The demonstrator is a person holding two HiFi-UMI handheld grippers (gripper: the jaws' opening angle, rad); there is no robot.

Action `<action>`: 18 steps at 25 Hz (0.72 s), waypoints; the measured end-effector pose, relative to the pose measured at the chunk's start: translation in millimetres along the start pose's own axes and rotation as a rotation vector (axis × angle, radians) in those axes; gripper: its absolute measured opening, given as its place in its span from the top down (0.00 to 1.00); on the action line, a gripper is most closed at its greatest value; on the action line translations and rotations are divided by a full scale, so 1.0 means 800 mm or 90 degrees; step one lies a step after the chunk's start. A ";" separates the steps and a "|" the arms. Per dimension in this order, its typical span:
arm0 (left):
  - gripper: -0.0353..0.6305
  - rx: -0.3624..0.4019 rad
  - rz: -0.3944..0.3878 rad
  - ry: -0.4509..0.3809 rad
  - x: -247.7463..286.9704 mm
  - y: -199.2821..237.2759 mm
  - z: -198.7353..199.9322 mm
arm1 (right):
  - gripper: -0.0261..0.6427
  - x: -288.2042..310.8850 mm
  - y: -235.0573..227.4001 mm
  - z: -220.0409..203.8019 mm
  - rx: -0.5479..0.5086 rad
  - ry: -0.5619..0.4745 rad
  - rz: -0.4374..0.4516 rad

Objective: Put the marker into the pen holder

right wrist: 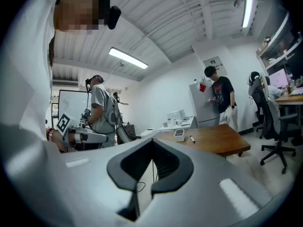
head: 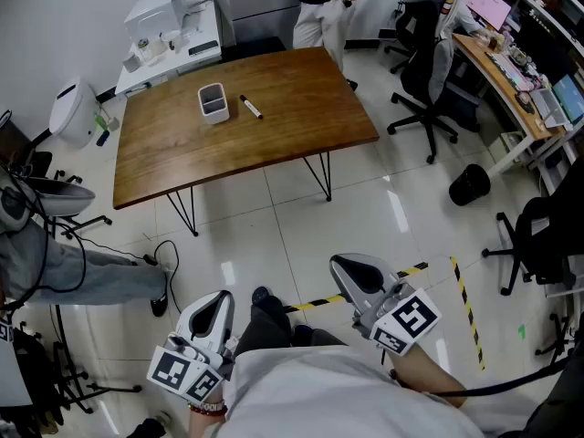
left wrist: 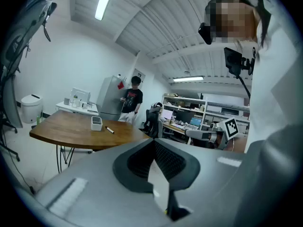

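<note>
A white pen holder (head: 213, 103) stands on the brown wooden table (head: 301, 108), far ahead of me across the tiled floor. Just right of it lies the marker (head: 251, 107), white with dark ends. Both grippers are held low by my body, well short of the table. The left gripper (head: 215, 307) and the right gripper (head: 351, 270) have their jaws together with nothing between them. The left gripper view shows its shut jaws (left wrist: 154, 142) with the pen holder (left wrist: 96, 123) and marker (left wrist: 109, 130) small in the distance. From the right gripper (right wrist: 152, 142), the holder (right wrist: 179, 135) and marker (right wrist: 192, 139) also look far off.
A person (head: 321, 7) stands at the table's far end. Office chairs (head: 427, 57) and desks line the right side, with a black bin (head: 469, 185) near them. A white side table with appliances (head: 169, 30) is behind. Cables (head: 164, 254) and striped floor tape (head: 467, 308) lie nearby.
</note>
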State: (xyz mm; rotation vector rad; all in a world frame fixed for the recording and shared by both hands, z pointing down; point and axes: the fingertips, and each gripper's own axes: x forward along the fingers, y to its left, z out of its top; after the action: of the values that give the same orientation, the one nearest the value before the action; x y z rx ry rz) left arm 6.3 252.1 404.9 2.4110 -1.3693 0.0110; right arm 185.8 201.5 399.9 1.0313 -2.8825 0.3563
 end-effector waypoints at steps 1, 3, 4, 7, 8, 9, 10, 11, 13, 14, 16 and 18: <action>0.96 -0.001 0.006 0.000 0.003 0.016 0.005 | 0.97 0.016 -0.005 0.003 0.004 0.002 -0.001; 0.96 -0.002 0.015 0.001 0.011 0.049 0.015 | 0.97 0.050 -0.012 0.008 0.009 0.005 -0.002; 0.96 -0.002 0.018 0.001 0.014 0.067 0.021 | 0.97 0.069 -0.015 0.010 0.009 0.008 -0.002; 0.96 -0.002 0.022 -0.003 0.028 0.121 0.042 | 0.97 0.131 -0.025 0.018 0.007 0.013 -0.004; 0.96 0.000 0.023 -0.005 0.032 0.139 0.051 | 0.97 0.153 -0.028 0.024 0.007 0.011 -0.005; 0.96 0.002 0.024 -0.008 0.034 0.159 0.059 | 0.97 0.174 -0.029 0.029 0.007 0.008 -0.006; 0.96 0.003 0.027 -0.010 0.035 0.179 0.068 | 0.97 0.195 -0.029 0.035 0.005 0.005 -0.006; 0.96 0.003 0.031 -0.013 0.035 0.199 0.077 | 0.97 0.215 -0.028 0.040 0.002 0.003 -0.006; 0.96 0.005 0.038 -0.020 0.037 0.234 0.094 | 0.97 0.246 -0.023 0.050 -0.006 0.000 -0.001; 0.96 0.009 0.037 -0.023 0.038 0.248 0.103 | 0.97 0.257 -0.020 0.054 -0.011 -0.001 0.000; 0.96 0.020 0.030 -0.028 0.042 0.270 0.116 | 0.97 0.272 -0.020 0.059 -0.018 -0.007 -0.007; 0.96 0.027 0.019 -0.032 0.053 0.287 0.125 | 0.97 0.281 -0.029 0.062 -0.024 -0.011 -0.029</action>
State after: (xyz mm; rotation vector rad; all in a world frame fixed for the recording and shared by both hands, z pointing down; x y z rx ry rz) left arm -179.3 79.4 390.5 2.4417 -1.4407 -0.0128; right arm 27.0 33.5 386.2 1.0971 -2.8637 0.2906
